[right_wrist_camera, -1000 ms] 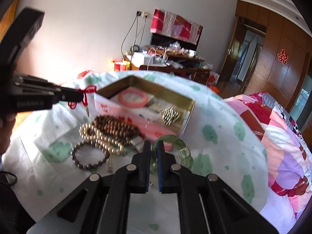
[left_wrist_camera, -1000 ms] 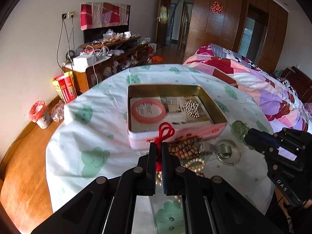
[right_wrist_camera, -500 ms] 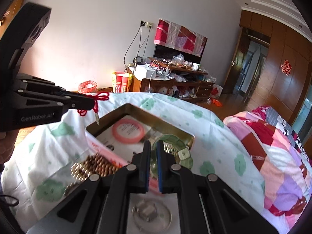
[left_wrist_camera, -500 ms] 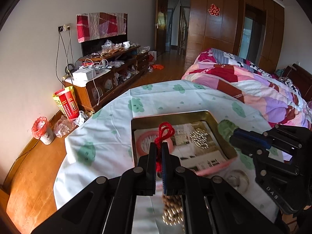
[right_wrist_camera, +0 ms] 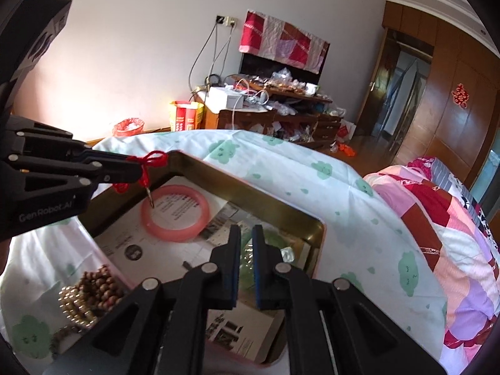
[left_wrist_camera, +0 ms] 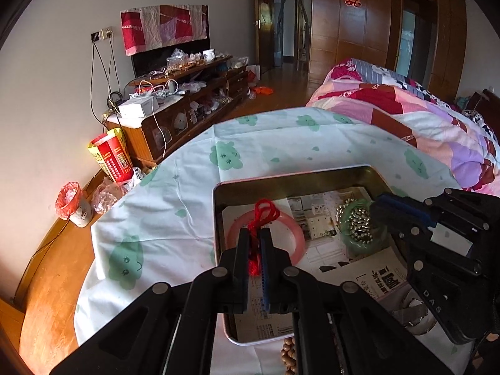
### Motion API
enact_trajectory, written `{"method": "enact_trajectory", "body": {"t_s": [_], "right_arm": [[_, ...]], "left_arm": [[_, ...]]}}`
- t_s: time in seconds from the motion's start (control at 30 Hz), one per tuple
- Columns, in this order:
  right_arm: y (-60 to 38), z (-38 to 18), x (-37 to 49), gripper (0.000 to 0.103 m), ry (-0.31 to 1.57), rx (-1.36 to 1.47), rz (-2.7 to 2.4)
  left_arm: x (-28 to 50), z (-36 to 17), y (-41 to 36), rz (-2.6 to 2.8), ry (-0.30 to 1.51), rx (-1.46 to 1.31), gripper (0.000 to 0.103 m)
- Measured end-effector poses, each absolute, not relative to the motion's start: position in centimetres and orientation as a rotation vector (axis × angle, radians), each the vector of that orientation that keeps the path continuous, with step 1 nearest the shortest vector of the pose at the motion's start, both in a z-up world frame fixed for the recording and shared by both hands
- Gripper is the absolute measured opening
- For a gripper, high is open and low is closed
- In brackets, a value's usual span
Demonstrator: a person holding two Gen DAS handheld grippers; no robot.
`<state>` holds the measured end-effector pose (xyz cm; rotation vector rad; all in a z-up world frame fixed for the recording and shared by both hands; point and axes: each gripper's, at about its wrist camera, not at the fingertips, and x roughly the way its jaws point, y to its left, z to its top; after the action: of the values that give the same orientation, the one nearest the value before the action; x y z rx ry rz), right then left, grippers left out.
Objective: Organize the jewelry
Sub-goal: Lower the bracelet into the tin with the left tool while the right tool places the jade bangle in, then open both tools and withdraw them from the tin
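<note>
An open pink tin [left_wrist_camera: 281,178] lined with printed paper stands on the round table. A pink bangle [left_wrist_camera: 299,240] and a silver bead bracelet [left_wrist_camera: 359,218] lie inside. My left gripper [left_wrist_camera: 254,231] hangs over the pink bangle with a red cord [left_wrist_camera: 265,211] between its pads; its jaws are opening. In the right wrist view a small pendant dangles from the red cord [right_wrist_camera: 153,157] onto the pink bangle [right_wrist_camera: 175,236]. My right gripper [right_wrist_camera: 246,229] is shut on a green bangle [right_wrist_camera: 245,250], low over the tin's right side. The green bangle [left_wrist_camera: 345,222] rings the silver beads.
Wooden beads [right_wrist_camera: 100,284] and pearl-like beads [right_wrist_camera: 72,303] lie on the cloud-print tablecloth [left_wrist_camera: 175,206] in front of the tin. A clear disc [left_wrist_camera: 412,312] lies near them. A quilted bed [left_wrist_camera: 406,118] is at the right, a cluttered cabinet [left_wrist_camera: 175,109] behind.
Both grippers moved forward from the bead pile to over the tin, the left carrying the red cord and the right the green bangle. The pendant now hangs onto the pink bangle.
</note>
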<state>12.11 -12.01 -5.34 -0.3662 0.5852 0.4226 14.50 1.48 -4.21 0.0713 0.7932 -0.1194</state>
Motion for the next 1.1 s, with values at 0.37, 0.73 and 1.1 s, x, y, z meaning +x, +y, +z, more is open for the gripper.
{"method": "enact_trajectory", "body": {"t_s": [0.37, 0.73, 1.1], "right_arm": [[-13.3, -5.5, 11.3, 0.048, 0.607, -0.338, 0.390], [-16.2, -4.9, 9.7, 0.057, 0.623, -0.254, 0.341], [-19.1, -5.4, 6.3, 0.065, 0.654, -0.199, 0.290]], "left_arm": [[13.7, -4.3, 1.8, -0.047, 0.775, 0.088, 0.064], [11.8, -4.5, 3.1, -0.041, 0.797, 0.039, 0.064], [7.0, -5.0, 3.9, -0.021, 0.806, 0.008, 0.064]]}}
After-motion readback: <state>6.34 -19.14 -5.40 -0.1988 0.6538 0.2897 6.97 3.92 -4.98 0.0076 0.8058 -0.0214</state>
